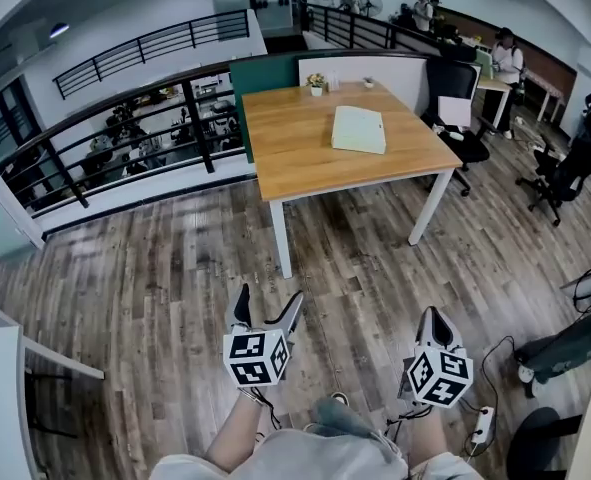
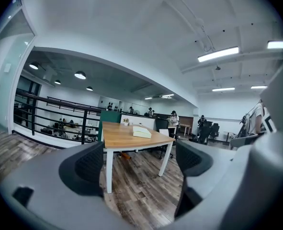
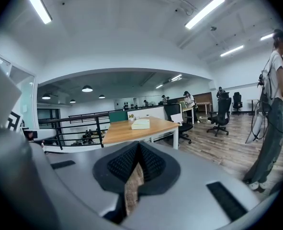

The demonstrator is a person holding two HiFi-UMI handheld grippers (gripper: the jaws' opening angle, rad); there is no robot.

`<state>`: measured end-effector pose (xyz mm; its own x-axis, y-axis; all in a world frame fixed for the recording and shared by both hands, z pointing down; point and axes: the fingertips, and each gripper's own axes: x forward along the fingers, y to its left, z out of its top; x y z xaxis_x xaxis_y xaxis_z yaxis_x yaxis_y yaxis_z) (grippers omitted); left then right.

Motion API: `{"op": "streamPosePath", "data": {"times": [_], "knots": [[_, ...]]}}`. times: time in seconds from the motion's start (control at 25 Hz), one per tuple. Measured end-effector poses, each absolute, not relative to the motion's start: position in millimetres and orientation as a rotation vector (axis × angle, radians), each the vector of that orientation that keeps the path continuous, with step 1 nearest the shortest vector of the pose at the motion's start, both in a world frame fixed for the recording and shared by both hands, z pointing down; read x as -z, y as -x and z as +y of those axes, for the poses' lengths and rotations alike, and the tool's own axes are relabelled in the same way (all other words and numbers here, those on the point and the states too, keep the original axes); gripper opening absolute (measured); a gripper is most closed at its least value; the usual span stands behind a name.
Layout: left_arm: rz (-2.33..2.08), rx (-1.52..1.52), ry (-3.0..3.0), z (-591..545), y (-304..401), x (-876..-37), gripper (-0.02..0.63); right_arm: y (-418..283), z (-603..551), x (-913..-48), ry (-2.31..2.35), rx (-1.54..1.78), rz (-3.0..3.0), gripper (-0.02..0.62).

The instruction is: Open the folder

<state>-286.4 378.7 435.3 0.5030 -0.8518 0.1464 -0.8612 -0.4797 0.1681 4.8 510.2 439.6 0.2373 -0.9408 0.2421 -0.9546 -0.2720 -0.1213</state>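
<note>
Open-plan office: wooden table [image 1: 305, 153], swivel chairs [image 1: 450, 78] right of it, people [image 1: 506, 58] at desks [image 1: 491, 84] behind it, black railing [image 1: 125, 138] to its left.

No legible text, numbers or brand marks in any view. Closest thing to a sign: the black-and-white square code patterns on the left marker cube [image 1: 257, 356] of the left claw [image 1: 269, 303] and the right marker cube [image 1: 439, 376] of the right claw [image 1: 432, 318]. These are blocky patterns, not letters or digits. The folder [image 1: 359, 129] on the far bench [image 1: 295, 138] shows a plain pale cover, and any print on it is too small to tell.
</note>
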Motion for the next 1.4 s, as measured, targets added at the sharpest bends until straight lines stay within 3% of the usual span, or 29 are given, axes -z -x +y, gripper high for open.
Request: {"op": "streamPosePath", "data": {"times": [0.36, 1.4], "knots": [[-1.487, -0.070, -2.507, 315.0, 278.5, -447.2, 0.472, -22.1, 442.5, -447.9, -2.428, -0.404, -1.859, 0.002], [-1.461, -0.062, -2.541, 82.8, 149.0, -425.8, 0.469, -143.7, 201.3, -445.0, -2.400, -0.488, -1.903, 0.002]]}}
